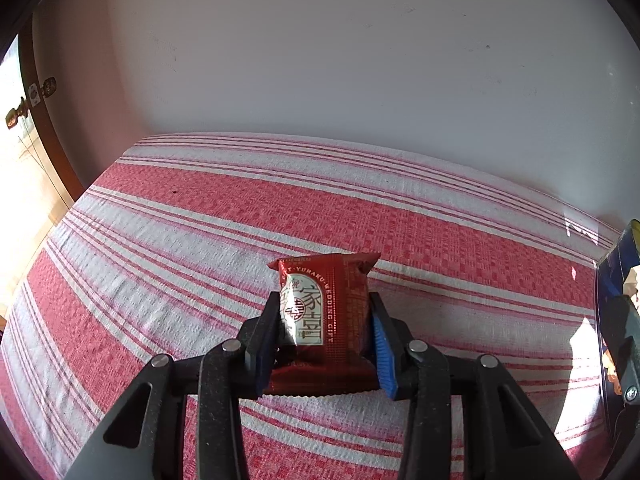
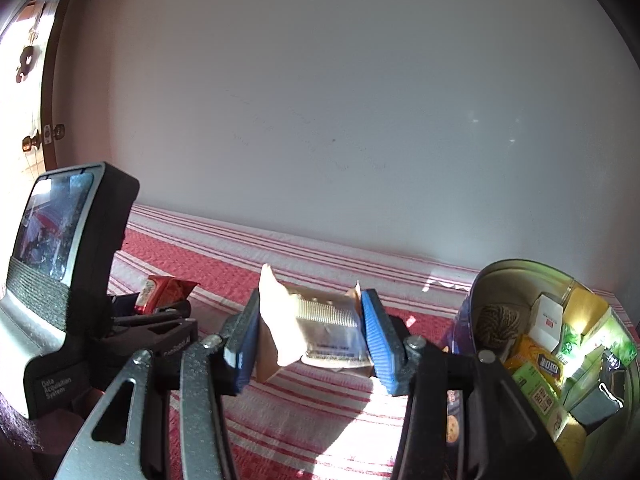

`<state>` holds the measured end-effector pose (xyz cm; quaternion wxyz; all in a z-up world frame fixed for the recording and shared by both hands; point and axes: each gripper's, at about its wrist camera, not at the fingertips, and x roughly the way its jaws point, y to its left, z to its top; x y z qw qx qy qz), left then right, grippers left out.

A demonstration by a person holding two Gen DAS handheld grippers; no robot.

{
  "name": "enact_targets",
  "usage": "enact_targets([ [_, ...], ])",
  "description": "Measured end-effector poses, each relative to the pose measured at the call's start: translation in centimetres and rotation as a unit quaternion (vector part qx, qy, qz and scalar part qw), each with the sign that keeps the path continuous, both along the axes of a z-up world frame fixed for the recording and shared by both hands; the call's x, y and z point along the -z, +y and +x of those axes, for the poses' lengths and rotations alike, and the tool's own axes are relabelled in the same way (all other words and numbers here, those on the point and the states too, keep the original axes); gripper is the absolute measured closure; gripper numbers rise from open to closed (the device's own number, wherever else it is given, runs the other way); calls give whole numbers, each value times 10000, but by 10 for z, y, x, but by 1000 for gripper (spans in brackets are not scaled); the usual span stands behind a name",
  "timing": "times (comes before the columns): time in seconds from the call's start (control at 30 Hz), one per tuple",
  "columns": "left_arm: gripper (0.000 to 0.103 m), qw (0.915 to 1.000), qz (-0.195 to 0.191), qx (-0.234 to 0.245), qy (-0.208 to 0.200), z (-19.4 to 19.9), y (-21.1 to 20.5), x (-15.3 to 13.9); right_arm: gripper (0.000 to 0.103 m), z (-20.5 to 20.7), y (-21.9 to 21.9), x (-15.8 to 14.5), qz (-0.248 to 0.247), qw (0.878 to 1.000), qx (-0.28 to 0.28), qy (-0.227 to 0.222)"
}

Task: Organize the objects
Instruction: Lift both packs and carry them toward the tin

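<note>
My left gripper [image 1: 326,340] is closed on a red snack packet [image 1: 326,312], held above the striped cloth [image 1: 160,240], well to the left of the tin [image 2: 500,280]. My right gripper [image 2: 310,336] is closed on a tan wafer packet [image 2: 320,320], just left of that tin, which already looks crowded with boxes [image 2: 548,316] and packets. Both wrappers are slick and puffy, so I judge either could slide from the pads, or catch the tin's rim if released early.

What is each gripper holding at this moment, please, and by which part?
The left gripper pinches a red snack packet across its sides; the right gripper pinches a tan-and-silver packet across its sides.
</note>
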<state>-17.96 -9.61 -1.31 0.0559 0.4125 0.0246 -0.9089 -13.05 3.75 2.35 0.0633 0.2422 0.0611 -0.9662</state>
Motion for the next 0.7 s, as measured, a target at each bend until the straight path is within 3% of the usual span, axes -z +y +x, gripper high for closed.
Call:
enact_targets([
  [0.3,59,9999,-27,-90,39,17,-6,-2,55,-2,1,2,-53,9995,-300,-67],
  [0.53,59,9987,-333,-154,342,42,-2,-12,55,7,7,1,-152,9995,-277,-31],
  [0.7,59,9984,-275,-165,462,62,6,-19,55,13,3,1,-106,9996,-258,37],
])
